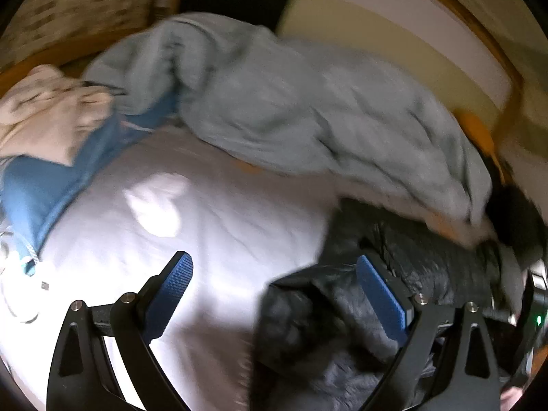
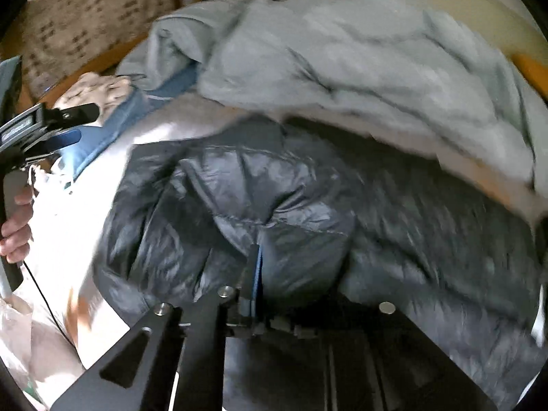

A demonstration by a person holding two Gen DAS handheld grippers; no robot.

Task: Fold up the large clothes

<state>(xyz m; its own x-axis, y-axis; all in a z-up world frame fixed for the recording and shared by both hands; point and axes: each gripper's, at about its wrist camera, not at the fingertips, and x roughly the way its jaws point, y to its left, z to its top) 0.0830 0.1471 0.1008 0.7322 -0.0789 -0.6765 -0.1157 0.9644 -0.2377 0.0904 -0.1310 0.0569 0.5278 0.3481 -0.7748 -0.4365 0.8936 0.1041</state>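
Right gripper [image 2: 255, 274] pinched on the dark puffer jacket [image 2: 274, 198] lying on the white bed sheet [image 1: 205, 212]; left gripper [image 1: 274, 291] spread wide, empty. I'd draw the fold evenly, keeping tension.

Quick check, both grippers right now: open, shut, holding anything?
Left gripper: open, nothing between its pads.
Right gripper: shut on a fold of the dark puffer jacket.
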